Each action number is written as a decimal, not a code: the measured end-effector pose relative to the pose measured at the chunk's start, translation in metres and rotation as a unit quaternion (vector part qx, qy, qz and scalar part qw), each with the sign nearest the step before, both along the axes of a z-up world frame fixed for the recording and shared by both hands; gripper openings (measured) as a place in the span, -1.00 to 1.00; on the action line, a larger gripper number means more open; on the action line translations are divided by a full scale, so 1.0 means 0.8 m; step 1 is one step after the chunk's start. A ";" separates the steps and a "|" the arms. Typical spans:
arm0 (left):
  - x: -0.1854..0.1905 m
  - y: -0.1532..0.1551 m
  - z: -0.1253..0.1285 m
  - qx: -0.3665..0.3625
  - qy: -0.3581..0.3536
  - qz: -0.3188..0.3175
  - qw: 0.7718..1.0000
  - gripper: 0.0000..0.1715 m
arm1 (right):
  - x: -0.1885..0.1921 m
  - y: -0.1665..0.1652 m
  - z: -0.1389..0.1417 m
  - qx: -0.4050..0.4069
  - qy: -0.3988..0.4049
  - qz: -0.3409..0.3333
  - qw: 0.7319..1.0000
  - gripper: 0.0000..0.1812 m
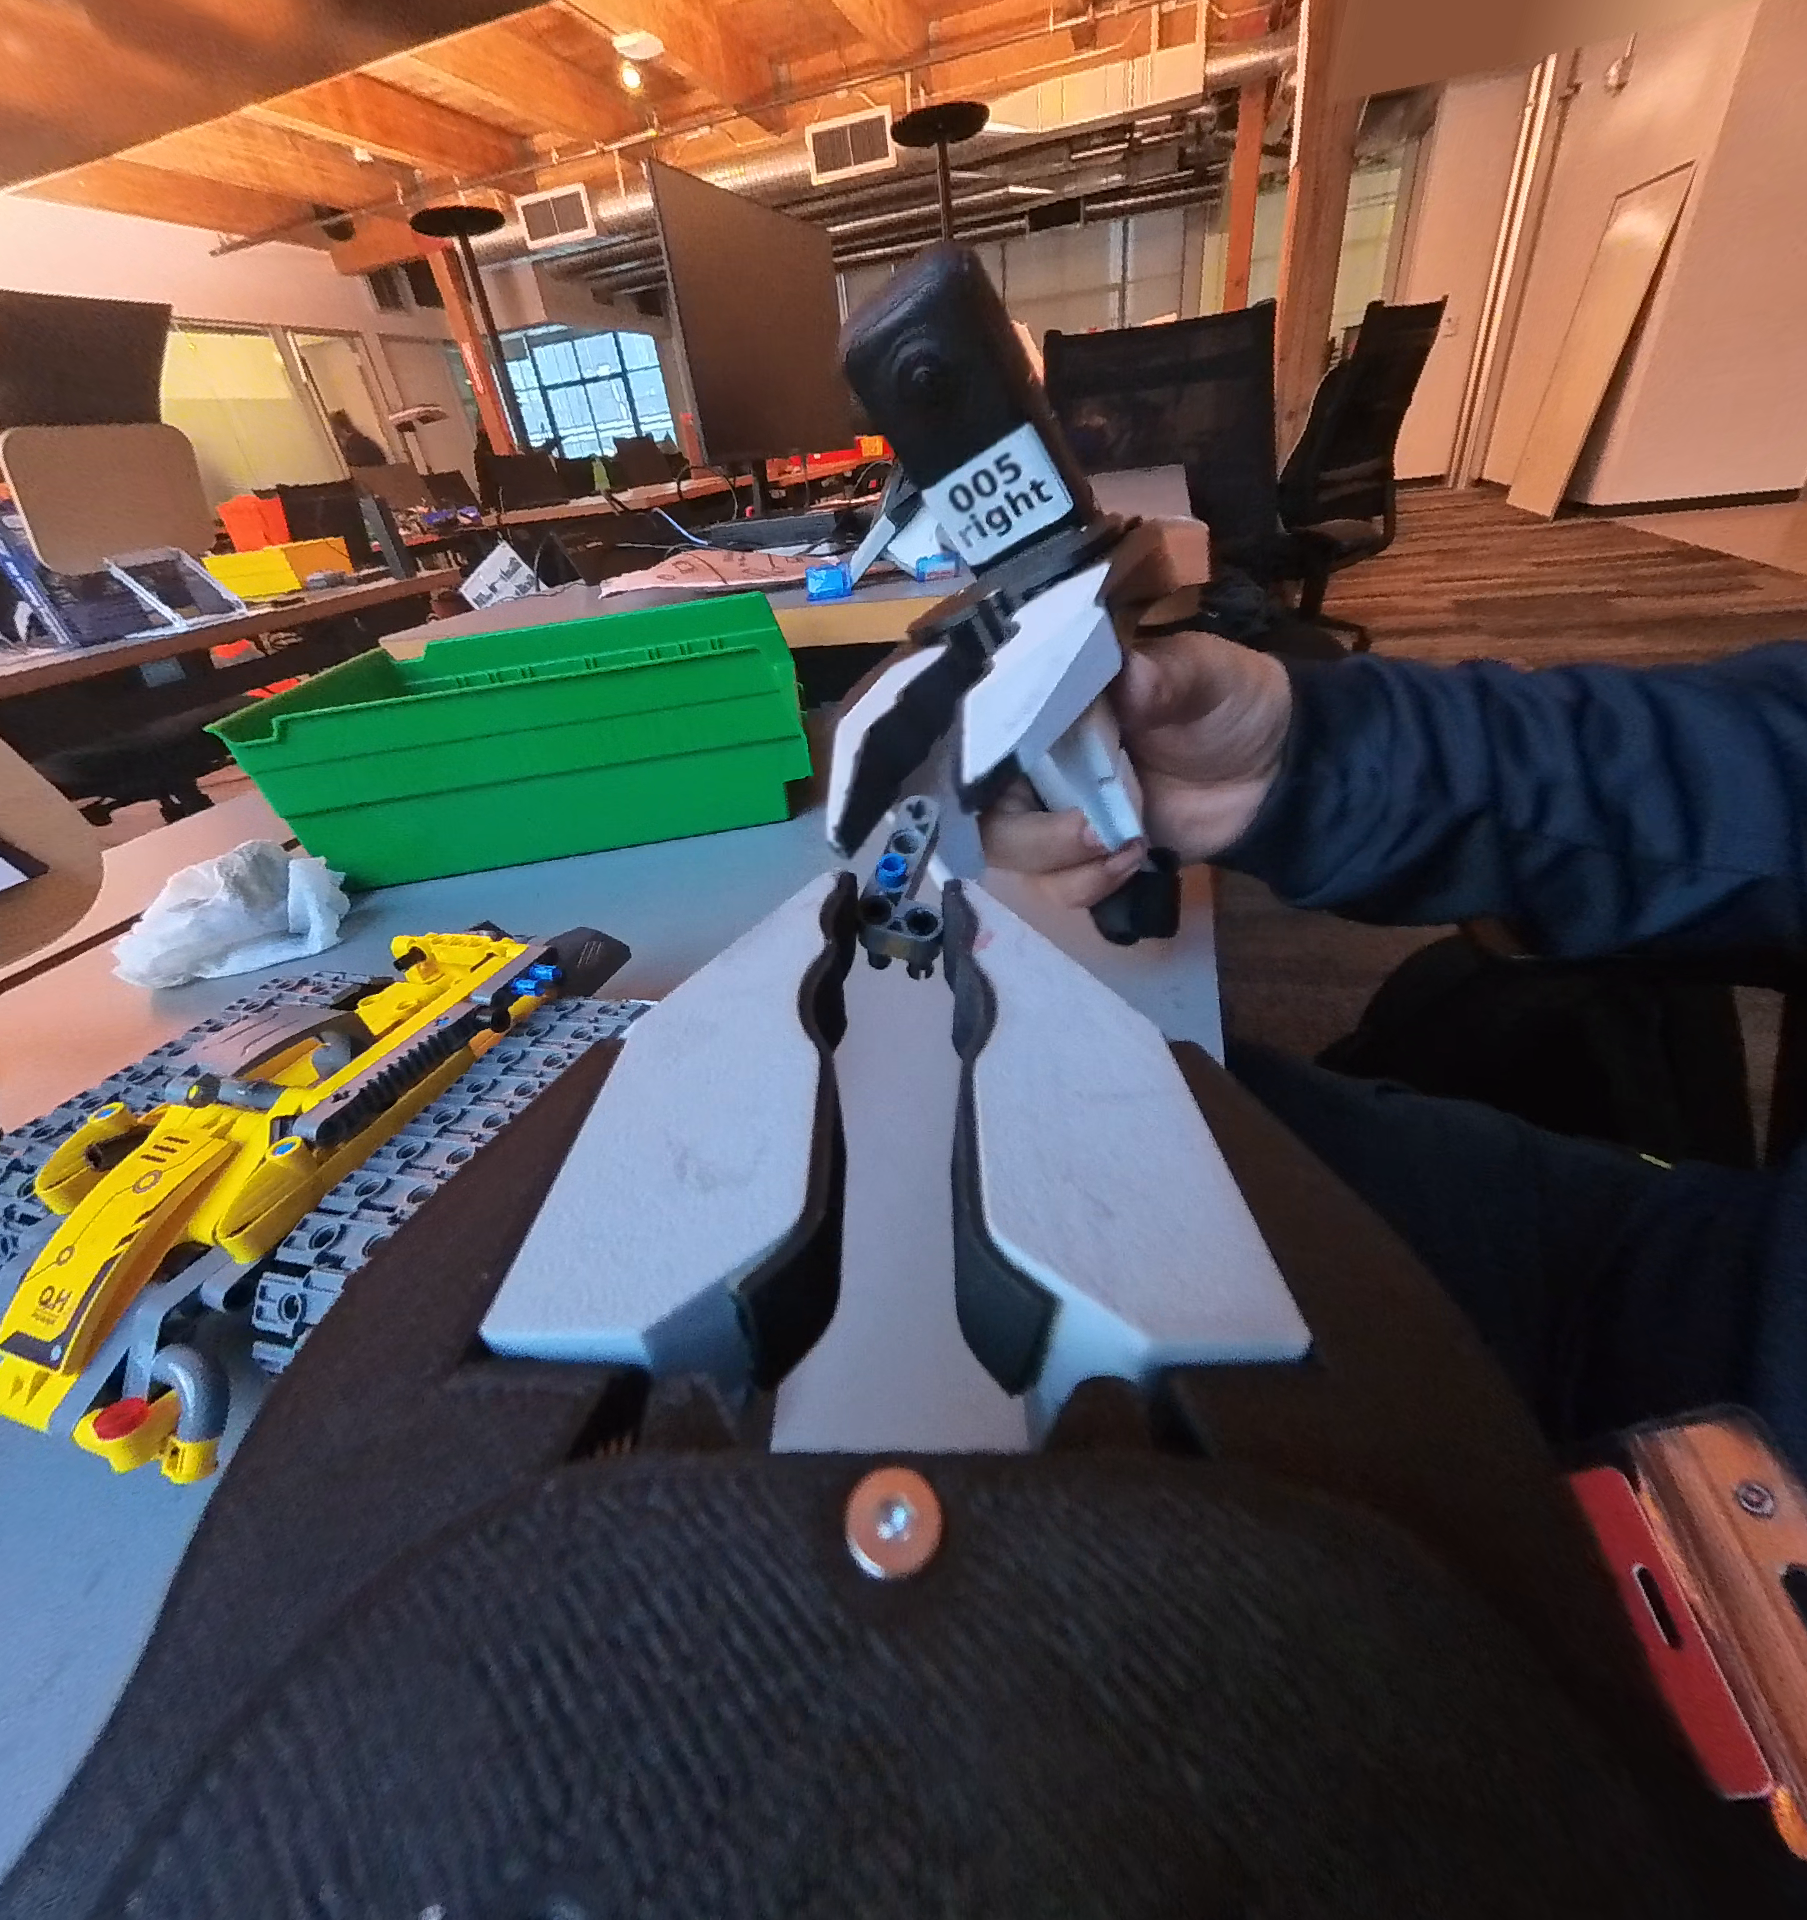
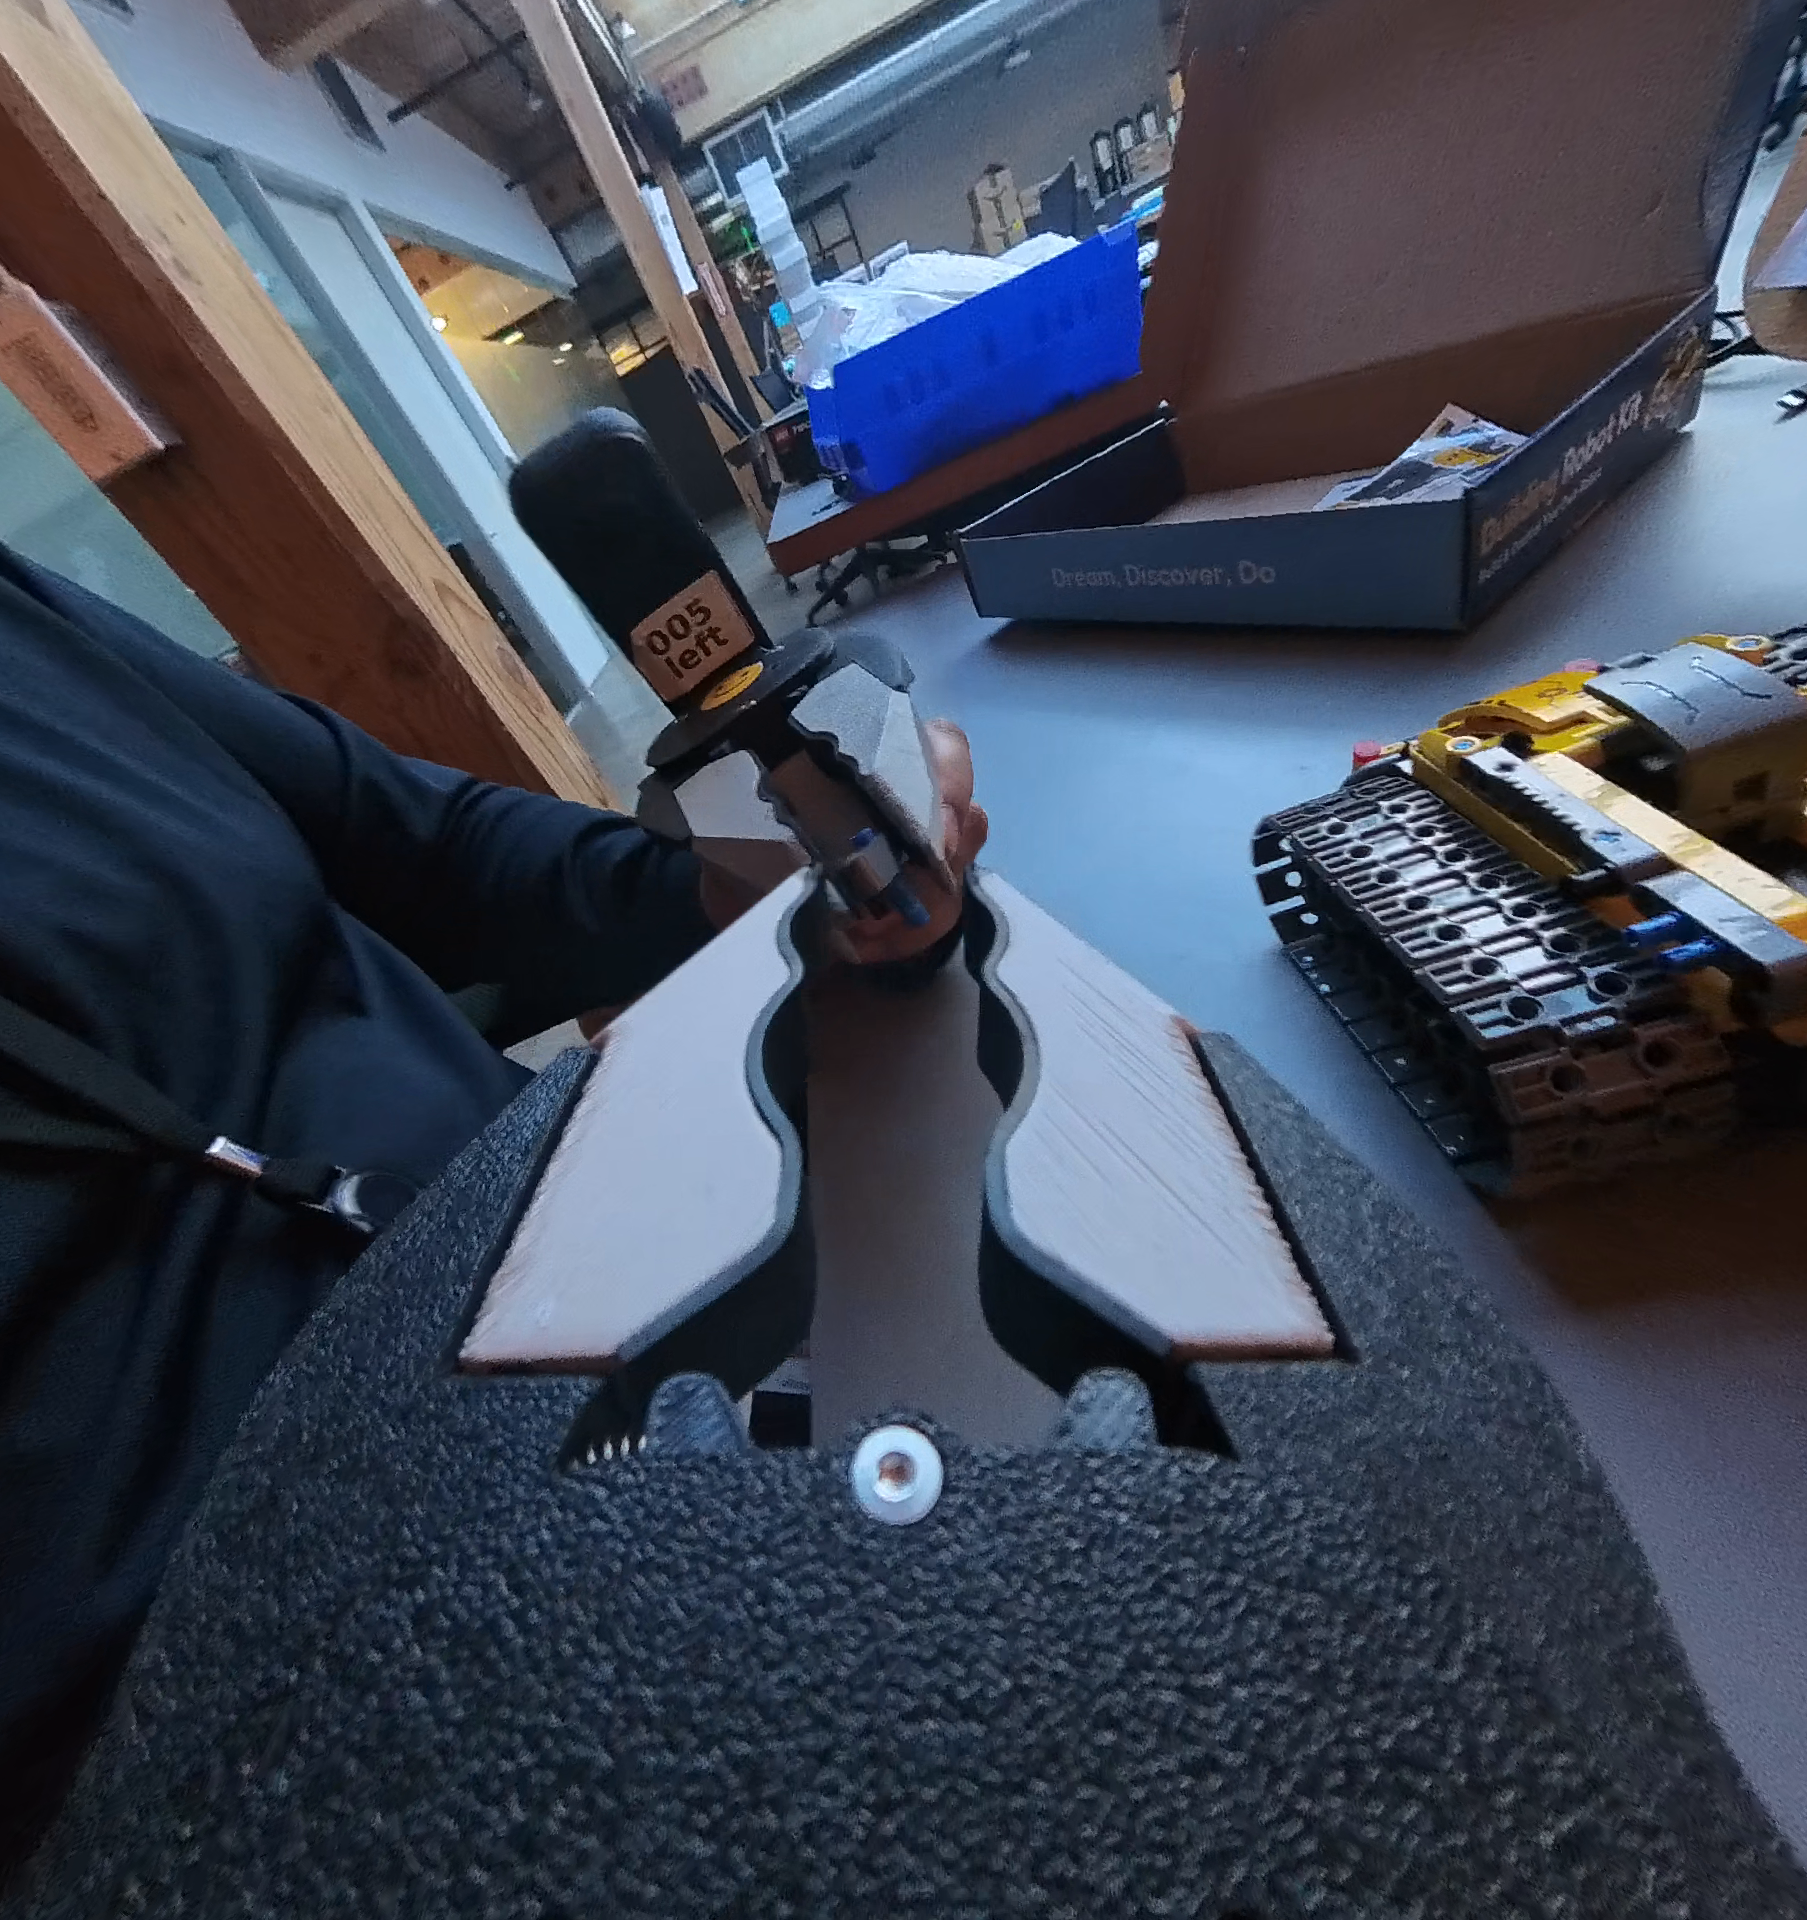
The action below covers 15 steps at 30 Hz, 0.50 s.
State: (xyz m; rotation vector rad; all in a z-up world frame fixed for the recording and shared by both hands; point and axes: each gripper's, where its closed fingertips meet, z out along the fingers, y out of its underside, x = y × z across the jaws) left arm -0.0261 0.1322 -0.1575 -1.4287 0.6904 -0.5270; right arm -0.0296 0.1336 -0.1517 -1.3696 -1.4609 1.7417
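My left gripper (image 1: 894, 912) is shut on a small grey toy beam with blue pins (image 1: 901, 896) and holds it above the table edge. My right gripper (image 1: 904, 836) comes down from above, held by a hand (image 1: 1200, 748). It is open, with its tips on either side of the beam's upper end. In the right wrist view my right gripper (image 2: 888, 899) has its fingers well apart. Just past them the left gripper (image 2: 868, 883) holds the grey beam (image 2: 871, 871). A yellow tracked toy vehicle (image 1: 255, 1122) stands on the grey table (image 1: 670, 894), also seen in the right wrist view (image 2: 1605, 883).
A green bin (image 1: 525, 727) stands behind the vehicle, with crumpled white paper (image 1: 234, 914) to its left. An open cardboard kit box (image 2: 1346, 520) lies at the table's far side. A blue bin (image 2: 982, 353) is farther off. The person's dark sleeves and body are close.
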 end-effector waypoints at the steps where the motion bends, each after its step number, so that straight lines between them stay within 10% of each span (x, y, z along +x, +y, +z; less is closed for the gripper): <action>1: 0.001 0.000 0.000 -0.001 0.002 0.000 1.000 -0.84 | 0.001 -0.004 0.001 0.001 -0.002 0.007 1.000 -0.74; 15: 0.006 -0.003 -0.003 -0.006 0.006 -0.011 1.000 -0.81 | 0.001 -0.002 0.000 0.033 -0.087 -0.034 0.995 -0.91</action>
